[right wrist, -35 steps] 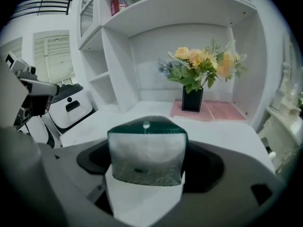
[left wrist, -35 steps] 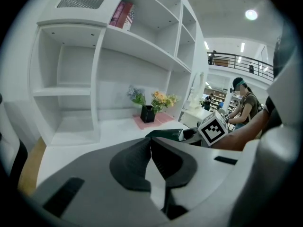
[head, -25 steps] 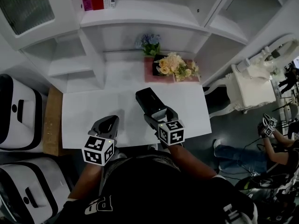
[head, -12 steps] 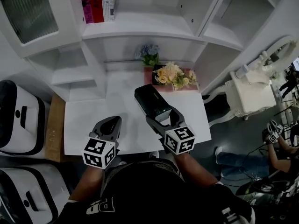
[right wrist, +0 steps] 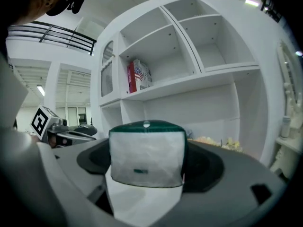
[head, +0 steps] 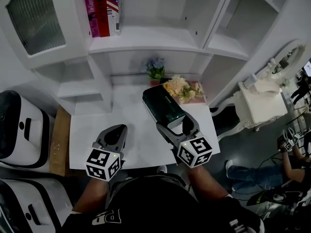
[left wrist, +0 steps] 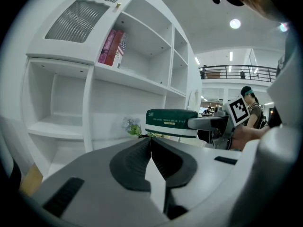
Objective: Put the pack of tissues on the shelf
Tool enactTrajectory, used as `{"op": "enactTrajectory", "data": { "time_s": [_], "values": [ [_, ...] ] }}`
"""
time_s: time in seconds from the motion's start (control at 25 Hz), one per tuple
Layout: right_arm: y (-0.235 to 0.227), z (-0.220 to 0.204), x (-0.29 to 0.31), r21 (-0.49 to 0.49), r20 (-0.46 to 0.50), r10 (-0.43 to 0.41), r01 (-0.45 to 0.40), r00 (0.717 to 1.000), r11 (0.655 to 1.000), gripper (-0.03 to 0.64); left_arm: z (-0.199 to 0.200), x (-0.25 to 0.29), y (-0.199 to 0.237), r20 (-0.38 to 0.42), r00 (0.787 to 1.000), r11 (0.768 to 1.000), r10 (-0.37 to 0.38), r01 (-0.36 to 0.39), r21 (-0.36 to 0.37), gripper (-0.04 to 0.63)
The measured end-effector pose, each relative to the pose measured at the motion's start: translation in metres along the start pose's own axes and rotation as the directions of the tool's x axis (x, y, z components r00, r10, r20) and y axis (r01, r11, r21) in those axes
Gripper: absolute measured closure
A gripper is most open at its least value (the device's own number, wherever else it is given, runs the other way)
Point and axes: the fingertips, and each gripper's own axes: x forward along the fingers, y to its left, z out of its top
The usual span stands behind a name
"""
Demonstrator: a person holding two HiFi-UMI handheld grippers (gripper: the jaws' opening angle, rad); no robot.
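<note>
One pack of tissues (head: 163, 107), dark green with a pale band, is clamped at its near end by the fingers of the right gripper (head: 176, 124). It looks to be raised clear of the white counter (head: 131, 130), its long axis running toward 11 o'clock. In the right gripper view its end face (right wrist: 147, 152) fills the gap between the fingers. It should be light and soft, and its film wrap is probably a little slick. A hard squeeze would likely crush it, and held by one end the far end may sag. A grip across the short width, as now, seems sensible.

A bunch of pale flowers (head: 182, 89) is just beside the pack at 2 o'clock, with a small blue-flowered plant (head: 155, 68) at 12 o'clock. The shelf (head: 146, 38) lies further out at 12 o'clock. Books (head: 102, 8) stand on its left part at 11 o'clock, and the board right of them is bare up to a white upright (head: 214, 13) at 1 o'clock. That bare stretch looks the roomiest landing place; the board's front lip and the upright are the edges to clear.

At 8 o'clock the left gripper (head: 112, 136) hovers over the counter, well apart from the pack, its fingers closed together on nothing.
</note>
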Motion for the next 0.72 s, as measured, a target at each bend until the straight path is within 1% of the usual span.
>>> {"op": "enactTrajectory", "data": {
  "time_s": [0.16,0.36,0.52,0.72],
  "values": [
    [0.002,0.023,-0.003,-0.023,0.047,0.007,-0.006,0.999,1.000,0.179,0.016,-0.002,-0.002,0.035,0.999,1.000,-0.009,0.008,0.018,0.580],
    [0.007,0.053,-0.010,-0.050,0.103,0.022,-0.017,0.994,0.999,0.179,0.029,-0.004,-0.004,0.059,0.998,0.999,-0.015,0.013,0.037,0.580],
    [0.008,0.081,-0.016,-0.088,0.151,0.024,-0.011,0.988,0.996,0.179,0.041,-0.003,-0.005,0.073,0.997,0.998,-0.019,0.014,0.063,0.580],
    [0.008,0.113,-0.022,-0.107,0.210,0.031,-0.008,0.977,0.994,0.179,0.056,-0.006,-0.005,0.102,0.995,0.997,-0.020,0.012,0.082,0.580]
  ]
}}
